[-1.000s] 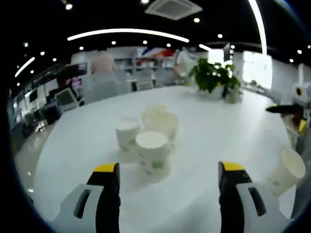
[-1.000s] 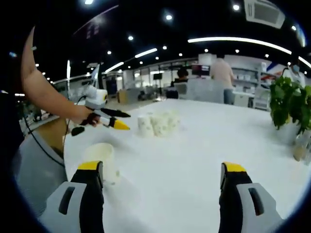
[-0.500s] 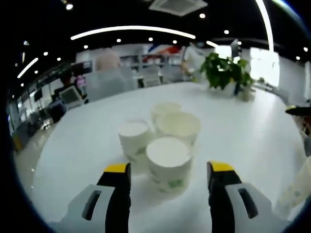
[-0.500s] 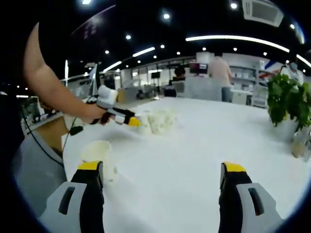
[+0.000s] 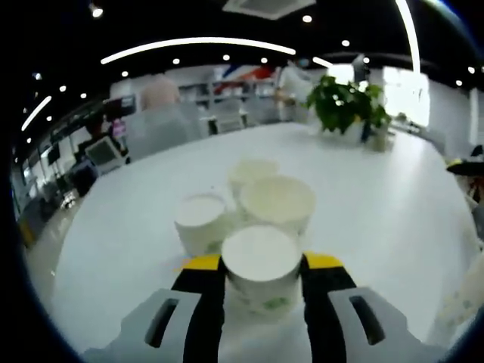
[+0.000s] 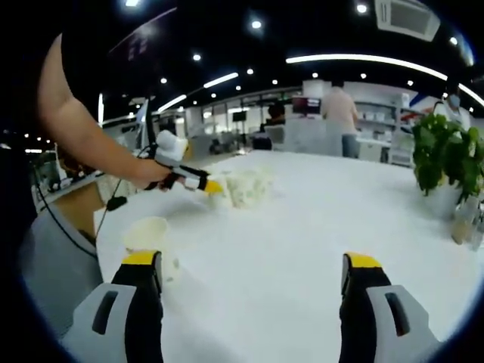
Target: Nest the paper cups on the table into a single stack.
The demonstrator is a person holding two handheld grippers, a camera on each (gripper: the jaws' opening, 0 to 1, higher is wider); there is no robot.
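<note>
Several white paper cups stand bunched on the white table (image 5: 393, 197). The nearest cup (image 5: 261, 266) sits between the yellow-tipped jaws of my left gripper (image 5: 262, 263), which press on both its sides. Behind it stand a left cup (image 5: 199, 223), a wider cup (image 5: 277, 203) and a far cup (image 5: 253, 172). In the right gripper view, my left gripper (image 6: 198, 182) reaches the cup cluster (image 6: 243, 186), held by a person's arm. My right gripper (image 6: 253, 265) is open, with a lone cup (image 6: 147, 234) just beyond its left jaw.
A potted plant (image 5: 345, 106) stands at the table's far side, and it is the potted plant (image 6: 446, 162) at the right of the right gripper view. A blurred lone cup (image 5: 463, 299) sits at the right edge. People and desks lie beyond the table.
My left gripper moved forward to the cluster and its jaws narrowed onto the nearest cup. The right gripper stayed open and nearly still.
</note>
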